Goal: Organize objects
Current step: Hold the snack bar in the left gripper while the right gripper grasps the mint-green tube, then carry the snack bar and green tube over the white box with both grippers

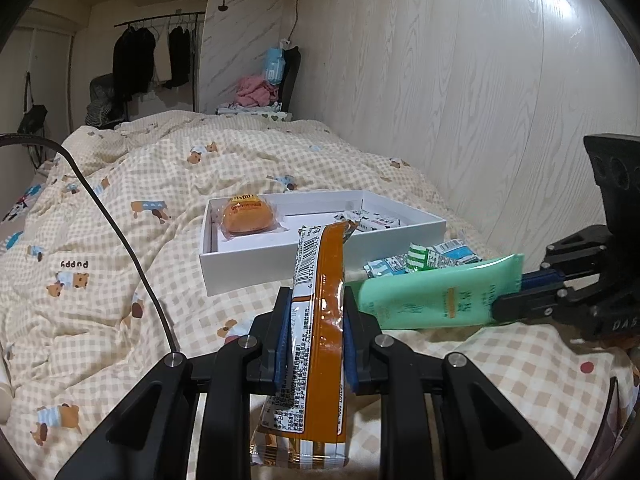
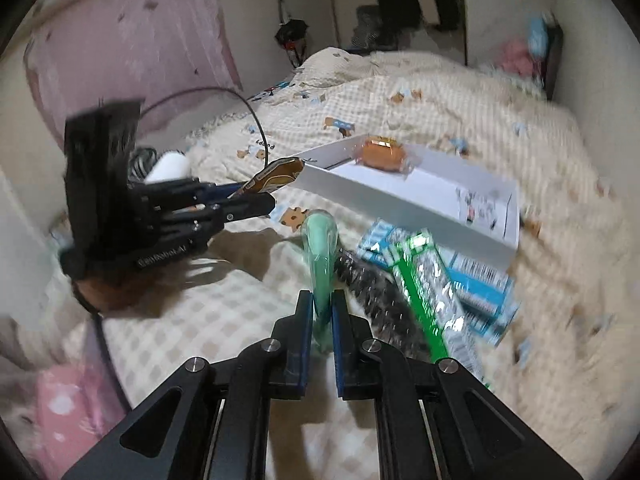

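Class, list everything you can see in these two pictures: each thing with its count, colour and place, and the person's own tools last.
Box: one, white, open, on the bedspread.
Bun: one, orange, wrapped, inside the box's left end.
Small packets: several, white printed, in the box's right end.
Loose packets: a few, blue and green striped, on the bed beside the box.
Snack packet: one, orange and white, held upright.
Tube: one, mint green, held.
Bedspread: one, cream checked with bears.
Left claw: shut on the snack packet.
Right claw: shut on the tube.
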The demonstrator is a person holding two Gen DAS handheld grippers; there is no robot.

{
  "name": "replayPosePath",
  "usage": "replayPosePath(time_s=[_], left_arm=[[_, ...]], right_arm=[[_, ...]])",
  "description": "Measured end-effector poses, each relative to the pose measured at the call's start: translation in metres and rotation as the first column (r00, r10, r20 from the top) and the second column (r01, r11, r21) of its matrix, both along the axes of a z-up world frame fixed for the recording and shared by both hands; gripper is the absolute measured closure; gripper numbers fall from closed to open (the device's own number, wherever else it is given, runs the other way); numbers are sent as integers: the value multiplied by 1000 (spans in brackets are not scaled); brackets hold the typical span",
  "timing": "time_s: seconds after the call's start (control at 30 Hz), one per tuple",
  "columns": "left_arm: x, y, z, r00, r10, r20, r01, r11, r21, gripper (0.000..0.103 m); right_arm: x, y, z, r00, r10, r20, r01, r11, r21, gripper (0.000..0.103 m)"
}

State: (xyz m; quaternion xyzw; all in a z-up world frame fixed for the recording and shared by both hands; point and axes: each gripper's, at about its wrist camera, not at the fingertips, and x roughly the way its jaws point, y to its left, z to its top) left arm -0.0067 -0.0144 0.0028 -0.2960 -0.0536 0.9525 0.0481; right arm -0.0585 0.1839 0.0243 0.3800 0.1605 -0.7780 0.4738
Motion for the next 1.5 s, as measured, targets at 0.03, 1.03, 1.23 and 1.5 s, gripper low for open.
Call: replayPosePath(time_s=[0.03, 1.03, 1.23, 1.5], left_arm=[[0, -1, 0, 1000, 0, -1, 0, 1000, 3, 78], [2, -5, -1, 1000, 3, -14, -3, 1000, 15, 78], [4, -6, 0, 1000, 4, -12, -3, 1000, 21, 78], [3, -6, 1, 1000, 2, -5, -2, 1000, 23, 78]], right_arm=[[-2, -5, -2, 1000, 10, 12, -10, 1000, 10, 92], [-36, 16, 1, 958, -57, 281, 137, 952, -273, 93], [-29, 36, 2, 954, -54, 296, 162, 921, -354, 93], [-18, 55, -4, 965, -99, 243, 212, 838, -503, 93]])
